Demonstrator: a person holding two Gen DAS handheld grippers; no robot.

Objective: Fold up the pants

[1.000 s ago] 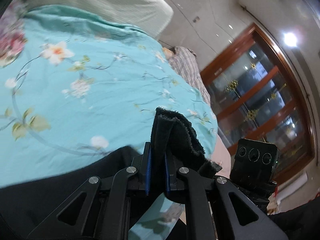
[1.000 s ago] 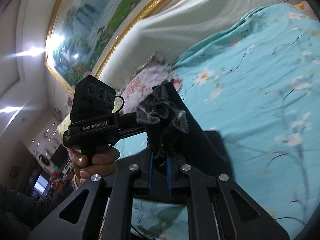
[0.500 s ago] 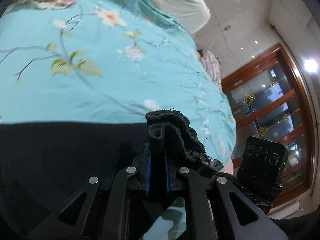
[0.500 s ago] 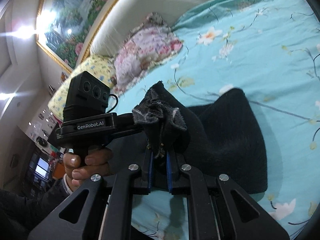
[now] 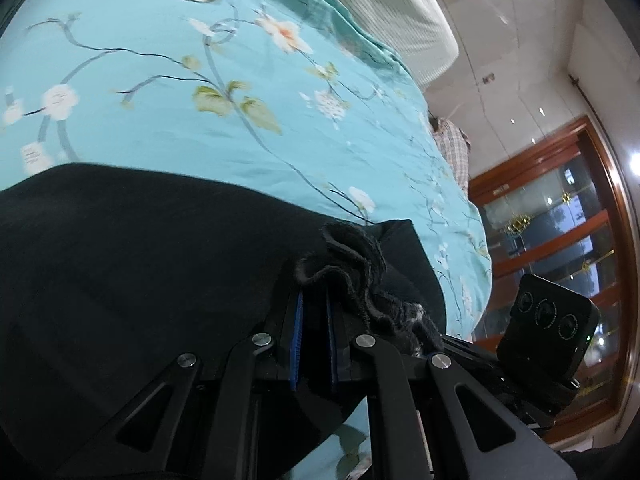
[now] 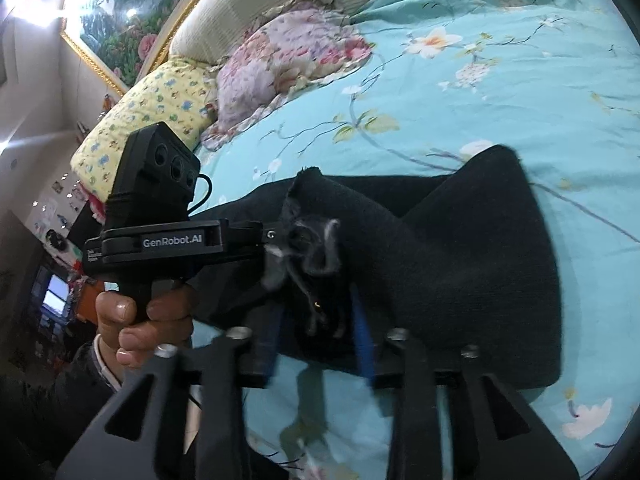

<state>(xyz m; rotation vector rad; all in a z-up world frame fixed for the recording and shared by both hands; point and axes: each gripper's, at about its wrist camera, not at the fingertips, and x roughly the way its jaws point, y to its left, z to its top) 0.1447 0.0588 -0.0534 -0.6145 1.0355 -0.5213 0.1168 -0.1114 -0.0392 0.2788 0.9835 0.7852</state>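
Pants (image 5: 132,280) of black knit are lying spread across a turquoise floral bedspread (image 5: 180,92), the one landmark here, with a bunched end of the cloth being lifted just above it by two handheld grippers.

In the left wrist view, the left gripper (image 5: 314,300) is clenching a ruffled edge of the pants between its blue-padded fingers (image 5: 295,344), the jaws standing close together with fabric filling the narrow gap and spilling over the right finger. The rest of the garment is draping away over the near part of the bedspread.

In the right wrist view, the right gripper (image 6: 320,320) is showing its blue pads set wide apart, with a frayed, grey-flecked clump of the pants (image 6: 460,260) sitting between them; the frame is motion-blurred there, so whether the pads are touching the cloth cannot be told. The left gripper (image 6: 276,240) is reaching in beside that clump, its handle being held by the person's left hand (image 6: 140,328).

At the far end of the bedspread, a pink floral pillow (image 6: 288,60) and a yellow patterned pillow (image 6: 156,108) are resting against a pale ribbed headboard (image 6: 248,0). Beyond the bedspread's far side, a wooden glass-fronted cabinet (image 5: 560,220) is standing against the wall.
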